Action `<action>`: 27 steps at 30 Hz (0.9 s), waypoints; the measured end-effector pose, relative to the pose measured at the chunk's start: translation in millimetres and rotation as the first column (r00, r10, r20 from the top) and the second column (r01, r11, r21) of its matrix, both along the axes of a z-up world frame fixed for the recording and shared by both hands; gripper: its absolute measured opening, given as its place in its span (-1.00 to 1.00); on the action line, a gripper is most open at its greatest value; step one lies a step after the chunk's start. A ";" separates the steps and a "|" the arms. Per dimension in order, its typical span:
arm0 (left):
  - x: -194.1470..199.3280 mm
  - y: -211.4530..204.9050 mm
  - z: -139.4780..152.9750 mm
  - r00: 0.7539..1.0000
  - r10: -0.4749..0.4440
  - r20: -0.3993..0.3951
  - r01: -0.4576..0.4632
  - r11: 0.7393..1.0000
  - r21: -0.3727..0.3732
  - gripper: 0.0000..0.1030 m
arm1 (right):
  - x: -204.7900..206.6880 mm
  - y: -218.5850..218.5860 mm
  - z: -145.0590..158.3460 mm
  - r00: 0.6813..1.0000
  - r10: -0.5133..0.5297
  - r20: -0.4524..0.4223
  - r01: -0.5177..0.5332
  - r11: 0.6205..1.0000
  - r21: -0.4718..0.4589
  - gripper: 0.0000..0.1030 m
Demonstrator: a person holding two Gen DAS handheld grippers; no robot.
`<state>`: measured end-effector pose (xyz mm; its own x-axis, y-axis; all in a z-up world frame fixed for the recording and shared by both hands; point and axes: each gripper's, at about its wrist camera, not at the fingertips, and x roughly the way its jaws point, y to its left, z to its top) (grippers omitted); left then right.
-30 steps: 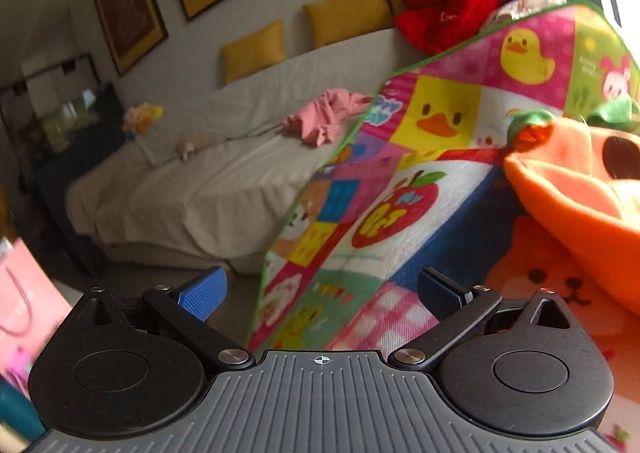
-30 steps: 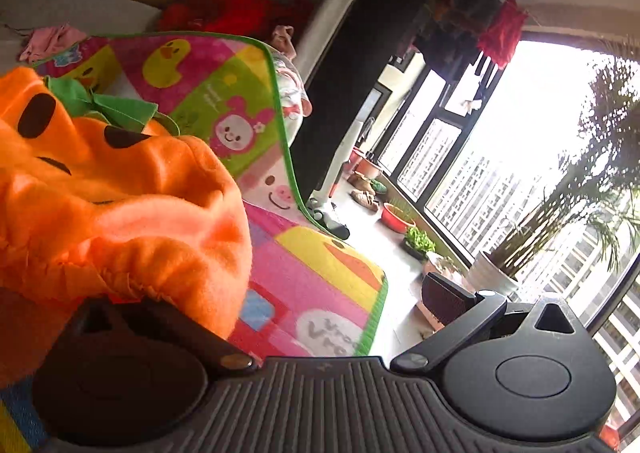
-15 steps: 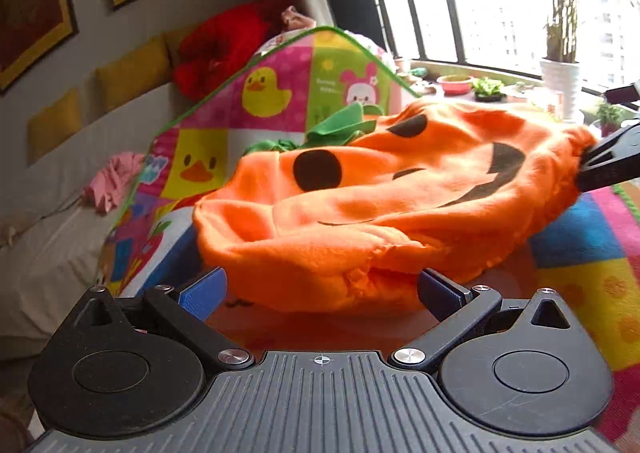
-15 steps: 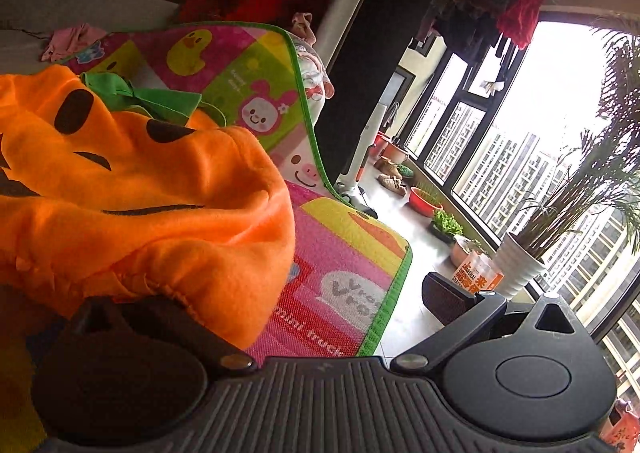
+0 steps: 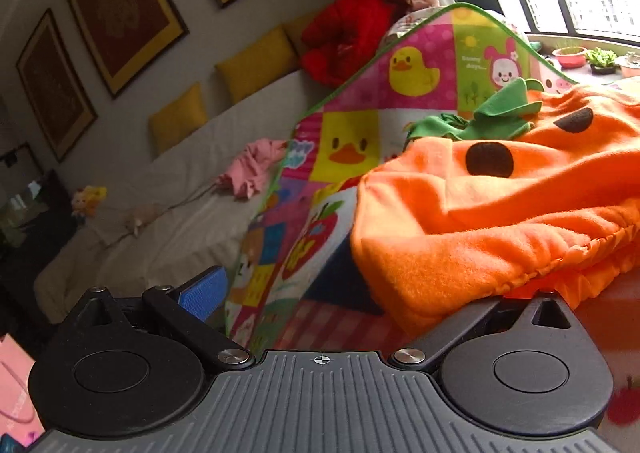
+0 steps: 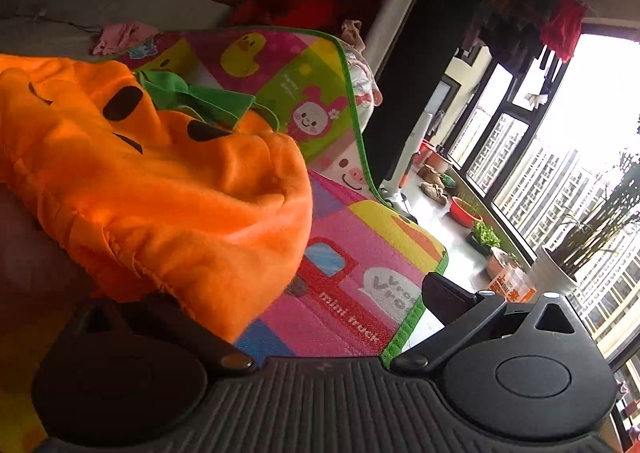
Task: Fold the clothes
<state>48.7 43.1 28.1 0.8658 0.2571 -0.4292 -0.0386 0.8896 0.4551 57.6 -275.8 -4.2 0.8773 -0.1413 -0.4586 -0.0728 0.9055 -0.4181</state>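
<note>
Orange pumpkin costume point(image 5: 492, 213), with black face patches and a green leaf collar point(image 5: 496, 113), heaped on a colourful play mat point(image 5: 348, 145) beside a cream sofa point(image 5: 168, 221). Left gripper point(image 5: 332, 289) spread wide, blue-padded left finger clear of the fabric, right finger buried under the costume's gathered hem; no pinch visible. Right gripper point(image 6: 304, 305) likewise wide apart, left finger covered by the orange hem point(image 6: 192, 265), right finger out over the mat's green edge toward the window point(image 6: 560, 157). Pink garment point(image 5: 252, 169) crumpled on the sofa behind.
</note>
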 end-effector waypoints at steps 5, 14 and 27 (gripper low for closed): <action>-39.7 3.3 -9.4 0.997 -0.059 -0.049 0.056 0.997 -0.060 1.00 | -34.7 1.9 12.7 0.998 0.055 -0.004 -0.055 0.997 0.046 1.00; -38.7 7.9 -28.7 0.992 -0.067 -0.107 0.055 0.992 -0.111 1.00 | -35.2 0.5 -27.8 0.992 0.006 -0.125 -0.001 0.999 0.040 1.00; -52.8 13.1 -30.9 0.959 -0.217 -0.180 0.171 0.956 -0.240 1.00 | -53.9 7.2 -16.3 0.978 0.130 -0.164 -0.121 0.991 0.063 1.00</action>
